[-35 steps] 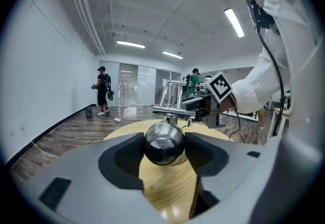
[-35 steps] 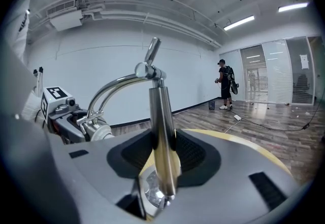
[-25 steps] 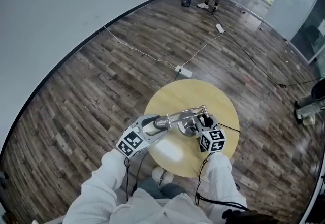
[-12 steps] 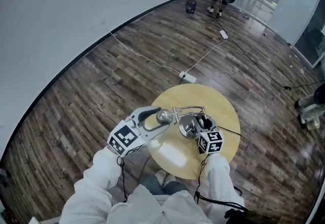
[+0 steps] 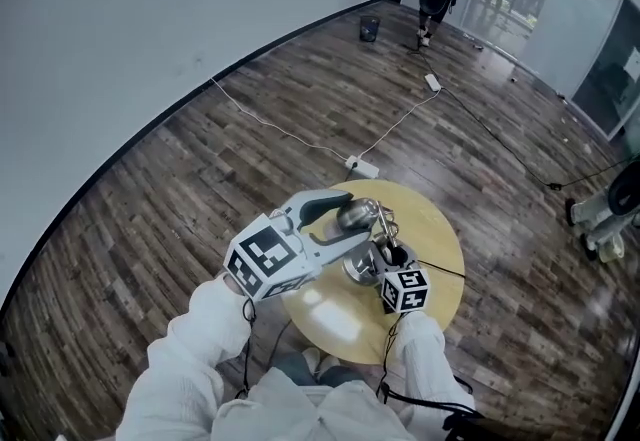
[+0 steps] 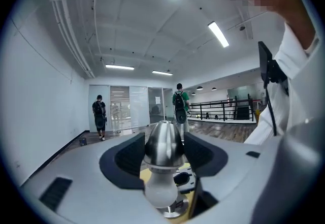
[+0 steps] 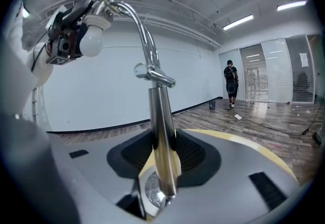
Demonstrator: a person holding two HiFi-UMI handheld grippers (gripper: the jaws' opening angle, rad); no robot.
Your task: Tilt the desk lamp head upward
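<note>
The lamp head (image 6: 163, 142) sits clenched between the fingers (image 6: 127, 156) of the left gripper (image 5: 345, 219) above the desk (image 5: 430, 229), while the right gripper (image 5: 390, 257) grasps the lamp stem (image 7: 161, 116) nearer the desk.

Right gripper (image 7: 162, 156) clamped on the lamp post (image 7: 162, 116)
Its chrome arm (image 7: 143, 35) curves to the upper left, where the lamp head (image 7: 99, 12) and white bulb (image 7: 92, 41) sit, seemingly held by the left gripper (image 7: 62, 27).

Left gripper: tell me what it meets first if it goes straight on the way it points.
The left gripper is clamped on the lamp head, so that comes first; beyond it the way looks free into the open room, though depth is unclear.
</note>
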